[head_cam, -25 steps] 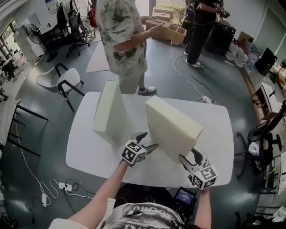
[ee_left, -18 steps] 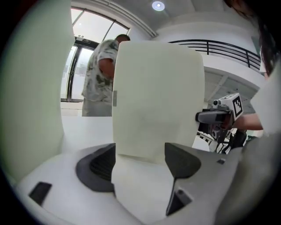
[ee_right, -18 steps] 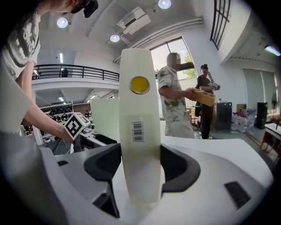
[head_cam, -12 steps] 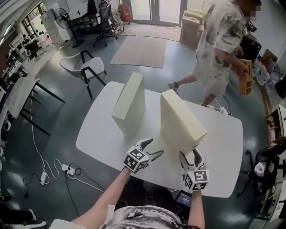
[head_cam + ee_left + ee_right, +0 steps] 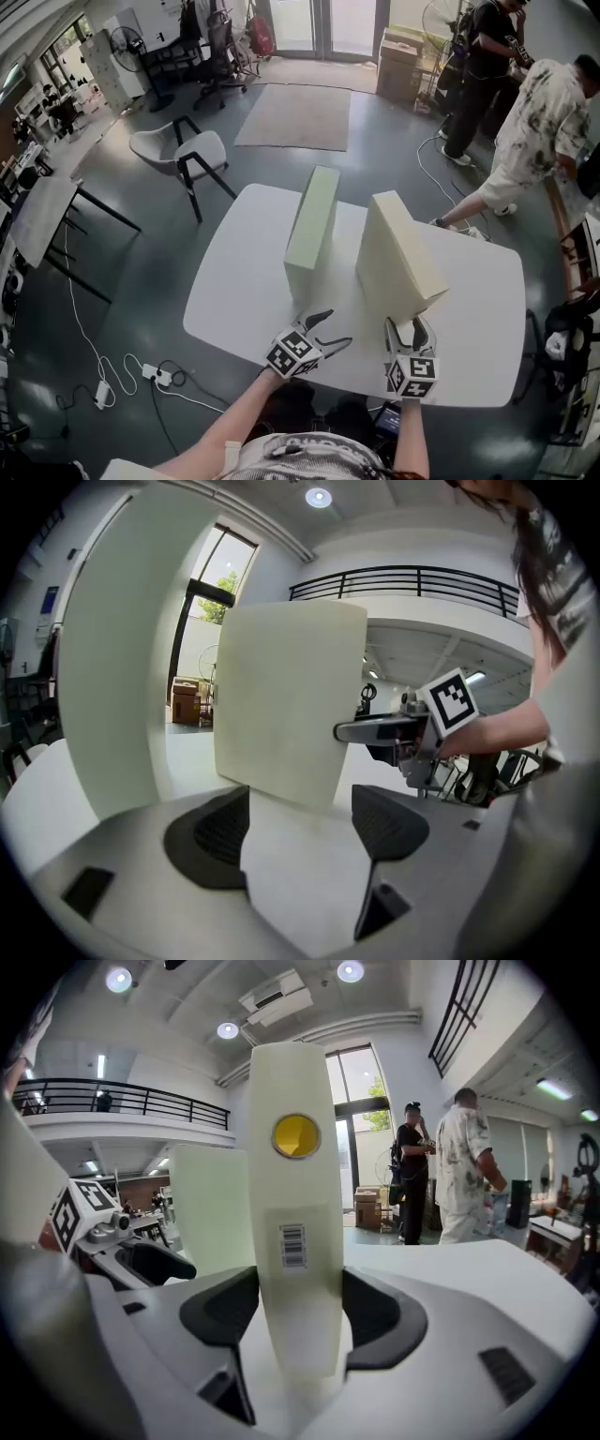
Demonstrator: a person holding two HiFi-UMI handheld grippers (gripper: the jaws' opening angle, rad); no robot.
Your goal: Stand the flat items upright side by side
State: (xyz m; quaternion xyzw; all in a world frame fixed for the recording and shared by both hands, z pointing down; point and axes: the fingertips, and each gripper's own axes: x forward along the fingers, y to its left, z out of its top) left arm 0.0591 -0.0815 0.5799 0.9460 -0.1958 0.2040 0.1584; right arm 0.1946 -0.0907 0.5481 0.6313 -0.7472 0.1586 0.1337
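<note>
Held box (image 5: 403,253) drawn nearer standing box (image 5: 312,225), right tool (image 5: 409,328) clamped on it, left tool (image 5: 336,330) apart, people (image 5: 542,117) behind.

A white tabletop (image 5: 234,319) stands on a glossy grey floor (image 5: 141,281), with a white chair (image 5: 183,155) at ten o'clock, a beige rug (image 5: 295,112) and glass doors (image 5: 323,23) at twelve, and two people (image 5: 525,122) at two o'clock.

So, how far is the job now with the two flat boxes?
Done: the left box stands upright alone on the table. In hand: the right gripper is shut on the narrow edge of the right box, beside the first, gap between them; the left gripper is open, empty. Left: probably only letting go.
</note>
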